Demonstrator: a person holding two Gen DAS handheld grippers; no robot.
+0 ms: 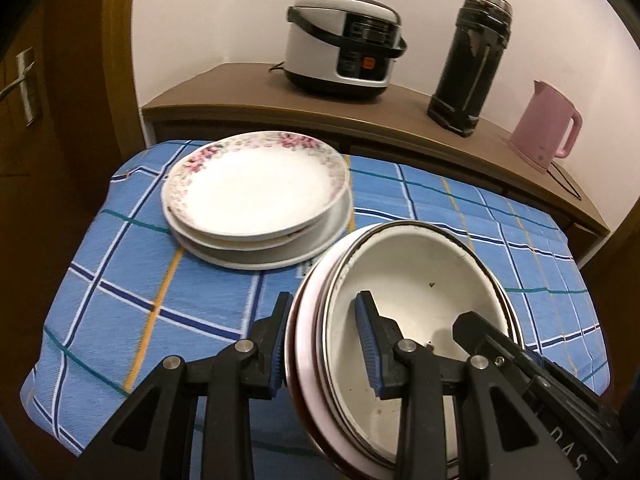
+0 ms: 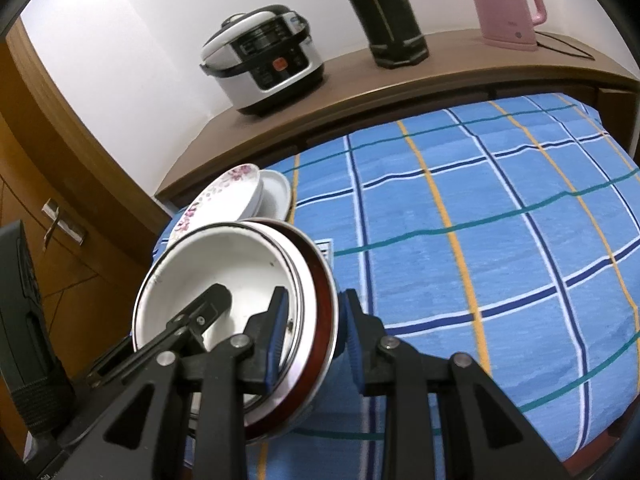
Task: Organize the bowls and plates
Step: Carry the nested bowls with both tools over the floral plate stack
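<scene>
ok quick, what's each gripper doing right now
Left gripper: shut on the left rim of the bowl stack.
Right gripper: shut on the stack's right rim.

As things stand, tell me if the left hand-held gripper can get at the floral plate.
Probably not yet. The left hand-held gripper is shut on the bowls' rim, shared with the right hand-held gripper. The way to the floral plate looks open, but the bowls must go down first.
</scene>
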